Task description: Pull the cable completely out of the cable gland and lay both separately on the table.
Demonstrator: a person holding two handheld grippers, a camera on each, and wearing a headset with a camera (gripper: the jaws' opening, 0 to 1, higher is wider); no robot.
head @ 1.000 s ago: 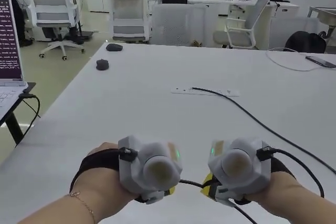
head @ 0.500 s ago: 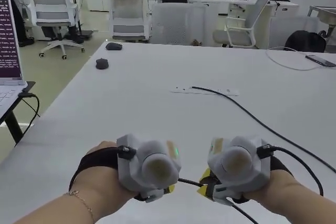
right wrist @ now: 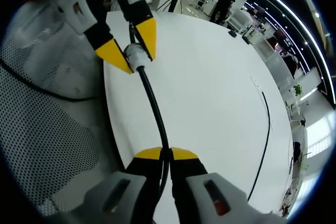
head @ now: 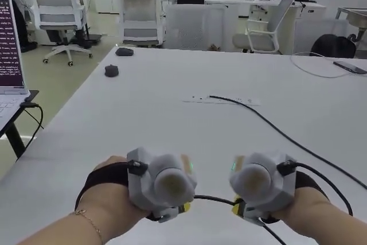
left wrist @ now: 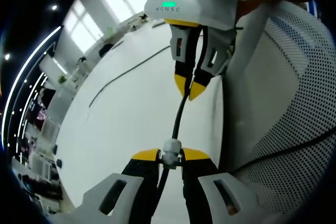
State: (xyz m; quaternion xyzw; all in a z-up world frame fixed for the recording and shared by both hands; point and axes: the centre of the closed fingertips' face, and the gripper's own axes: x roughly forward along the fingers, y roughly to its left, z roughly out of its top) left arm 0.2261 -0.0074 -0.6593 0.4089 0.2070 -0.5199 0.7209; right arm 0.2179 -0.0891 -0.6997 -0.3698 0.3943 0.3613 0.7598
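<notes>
Hovering over the near edge of the desk (head: 172, 136), the left gripper (left wrist: 171, 157) has its fingers clenched on the pale cable gland (left wrist: 168, 148). The right gripper (right wrist: 165, 153) pinches the black cable (right wrist: 152, 98), which runs straight between them, threaded through the gland.

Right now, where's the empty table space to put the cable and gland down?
Widest bare table: between the power strip and the left hand-held gripper. Also left of the strip, below the mice. Crowded on the right, where the black cord crosses.
</notes>
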